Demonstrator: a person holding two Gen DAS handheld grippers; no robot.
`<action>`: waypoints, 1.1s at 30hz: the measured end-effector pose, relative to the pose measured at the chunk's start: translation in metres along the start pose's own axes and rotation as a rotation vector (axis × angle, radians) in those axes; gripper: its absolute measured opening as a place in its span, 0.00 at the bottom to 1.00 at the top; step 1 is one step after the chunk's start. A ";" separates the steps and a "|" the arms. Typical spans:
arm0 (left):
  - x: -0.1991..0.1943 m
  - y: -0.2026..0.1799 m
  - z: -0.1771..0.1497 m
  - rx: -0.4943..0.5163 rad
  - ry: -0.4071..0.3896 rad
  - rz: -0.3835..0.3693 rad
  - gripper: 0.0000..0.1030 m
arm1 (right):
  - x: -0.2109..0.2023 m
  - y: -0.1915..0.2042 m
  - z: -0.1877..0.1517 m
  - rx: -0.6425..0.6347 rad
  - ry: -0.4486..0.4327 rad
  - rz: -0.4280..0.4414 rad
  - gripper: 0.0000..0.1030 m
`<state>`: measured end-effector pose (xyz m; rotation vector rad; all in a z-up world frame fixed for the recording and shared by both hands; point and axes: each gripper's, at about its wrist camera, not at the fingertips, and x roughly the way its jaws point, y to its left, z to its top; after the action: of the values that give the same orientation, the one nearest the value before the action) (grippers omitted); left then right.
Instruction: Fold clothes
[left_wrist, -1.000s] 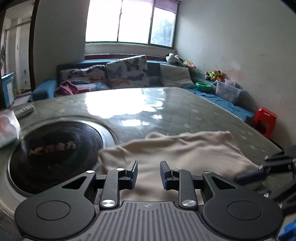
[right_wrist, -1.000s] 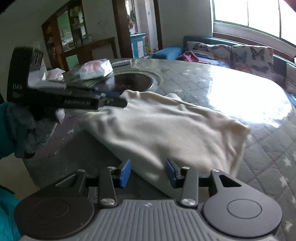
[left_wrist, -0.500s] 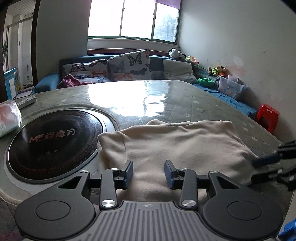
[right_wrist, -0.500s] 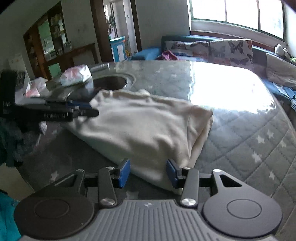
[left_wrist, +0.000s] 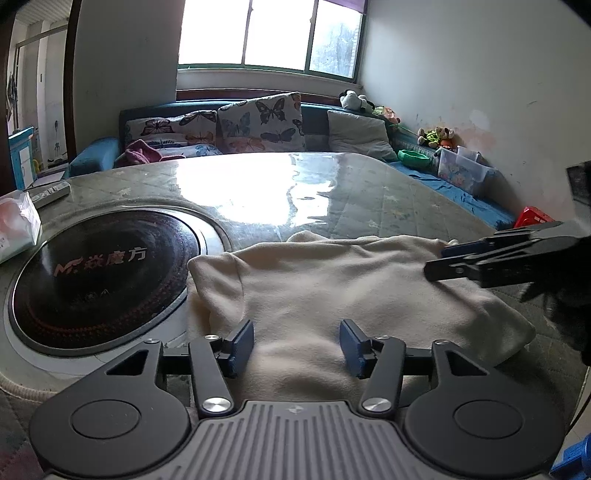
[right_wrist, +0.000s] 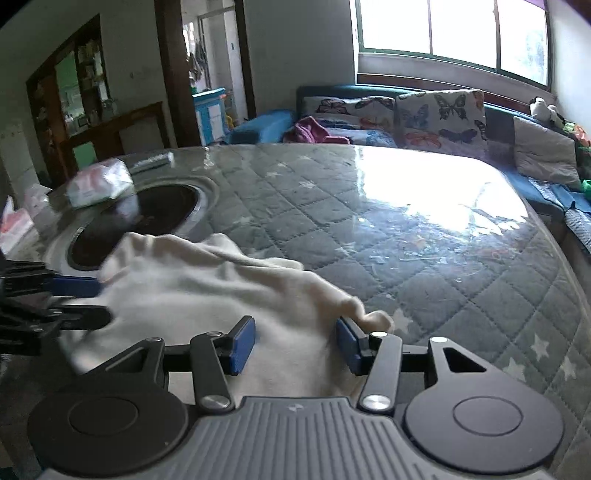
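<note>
At the left of the left wrist view a black round cooktop (left_wrist: 99, 273) is set into the table (left_wrist: 369, 192), with a white packet (left_wrist: 18, 225) beyond it at the edge. Just right of the cooktop lies the cream garment (left_wrist: 332, 288), partly folded, its long axis running left to right across the view. The left tongs (left_wrist: 297, 345) hang over its near edge, jaws spreading, cloth below the gap but not pinched by the pads. Farther right, the right tongs (left_wrist: 448, 258) reach in over the garment's right end; in the right wrist view these right tongs (right_wrist: 295, 345) are also spreading, the cloth lying under and between them with its bunched corner just beside the right pad, not gripped. The garment lies directly ahead of both tongs, so each hand is equally near its own end for the next fold.
</note>
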<state>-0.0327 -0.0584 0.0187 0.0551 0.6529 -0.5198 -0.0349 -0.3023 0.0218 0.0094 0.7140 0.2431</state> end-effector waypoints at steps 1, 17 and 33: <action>0.000 0.000 0.000 0.000 0.001 -0.001 0.55 | 0.004 -0.002 0.000 0.003 0.003 -0.003 0.49; -0.001 -0.001 0.000 0.002 0.004 -0.012 0.60 | 0.014 -0.008 0.012 0.046 0.000 -0.054 0.49; -0.003 0.000 0.000 0.004 0.005 -0.032 0.68 | 0.043 0.005 0.035 0.052 0.010 -0.077 0.60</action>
<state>-0.0348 -0.0572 0.0203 0.0498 0.6581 -0.5516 0.0180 -0.2855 0.0210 0.0299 0.7287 0.1512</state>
